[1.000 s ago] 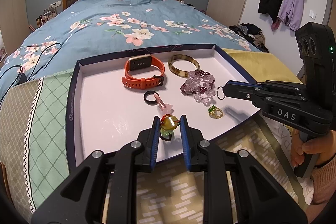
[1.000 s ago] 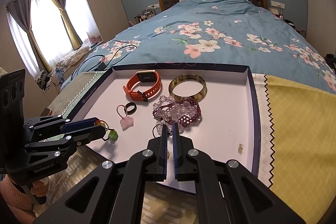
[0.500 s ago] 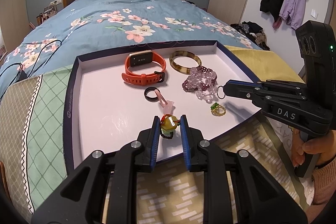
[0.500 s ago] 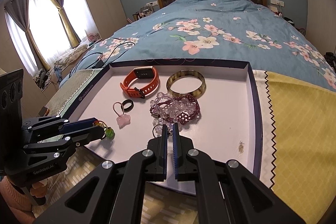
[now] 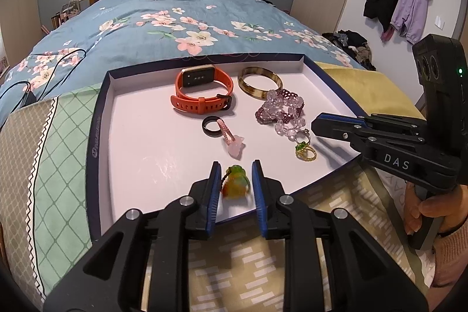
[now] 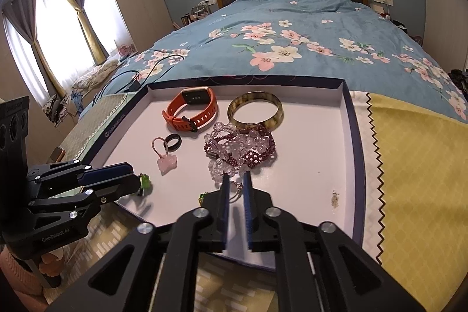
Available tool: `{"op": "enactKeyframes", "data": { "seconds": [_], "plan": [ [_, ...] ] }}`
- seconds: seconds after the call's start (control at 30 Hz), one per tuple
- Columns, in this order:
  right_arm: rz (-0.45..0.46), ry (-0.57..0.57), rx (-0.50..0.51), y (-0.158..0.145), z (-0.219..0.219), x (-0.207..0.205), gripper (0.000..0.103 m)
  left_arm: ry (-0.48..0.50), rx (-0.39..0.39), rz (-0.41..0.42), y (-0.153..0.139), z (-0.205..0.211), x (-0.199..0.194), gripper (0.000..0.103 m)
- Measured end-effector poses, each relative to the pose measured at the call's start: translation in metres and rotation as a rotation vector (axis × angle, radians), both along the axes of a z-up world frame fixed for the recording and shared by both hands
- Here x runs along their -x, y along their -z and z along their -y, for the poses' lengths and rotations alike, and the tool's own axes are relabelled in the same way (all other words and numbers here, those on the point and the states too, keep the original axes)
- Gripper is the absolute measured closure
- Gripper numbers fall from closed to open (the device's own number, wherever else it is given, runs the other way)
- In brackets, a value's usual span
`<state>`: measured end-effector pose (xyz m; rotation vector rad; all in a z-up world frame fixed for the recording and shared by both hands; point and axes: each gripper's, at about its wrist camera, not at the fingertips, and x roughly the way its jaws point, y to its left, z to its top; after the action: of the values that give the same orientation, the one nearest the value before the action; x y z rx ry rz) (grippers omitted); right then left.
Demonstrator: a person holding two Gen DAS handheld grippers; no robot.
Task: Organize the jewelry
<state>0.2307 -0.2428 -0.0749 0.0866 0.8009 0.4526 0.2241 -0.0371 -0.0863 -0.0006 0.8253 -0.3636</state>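
Currently the left gripper (image 5: 235, 179) jaws are opening; the green-yellow charm (image 5: 235, 185) sits blurred between the pads, clear of both. Right gripper (image 6: 235, 185) jaws are also opening, narrow gap, with a silver ring (image 6: 235, 189) between the tips; contact cannot be told. Both tools sit at the white tray's (image 5: 140, 136) 6 o'clock edge. Beaded bracelets (image 6: 241, 148) lie at 12 o'clock of the right tips; pink pendant (image 5: 235, 145) at 12 o'clock of the left. Orange watch (image 5: 203, 92) and bangle (image 5: 260, 84) lie by the far rim.
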Motion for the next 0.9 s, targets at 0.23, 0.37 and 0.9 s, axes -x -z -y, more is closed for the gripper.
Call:
{"op": "enactKeyframes", "data": {
  "seconds": [0.23,0.37,0.9],
  "plan": [
    [0.077,0.033,-0.022,-0.019,0.01,0.023,0.053,-0.027,0.01,0.083,-0.02,-0.008,0.022,0.045],
    [0.131,0.057,-0.03,-0.029,0.014,0.043,0.033,-0.069,0.018,0.181,-0.039,-0.016,0.047,0.017],
    [0.439,0.218,0.026,-0.051,0.017,0.132,0.007,-0.268,-0.018,0.488,-0.08,-0.035,0.15,0.006]
  ]
}}
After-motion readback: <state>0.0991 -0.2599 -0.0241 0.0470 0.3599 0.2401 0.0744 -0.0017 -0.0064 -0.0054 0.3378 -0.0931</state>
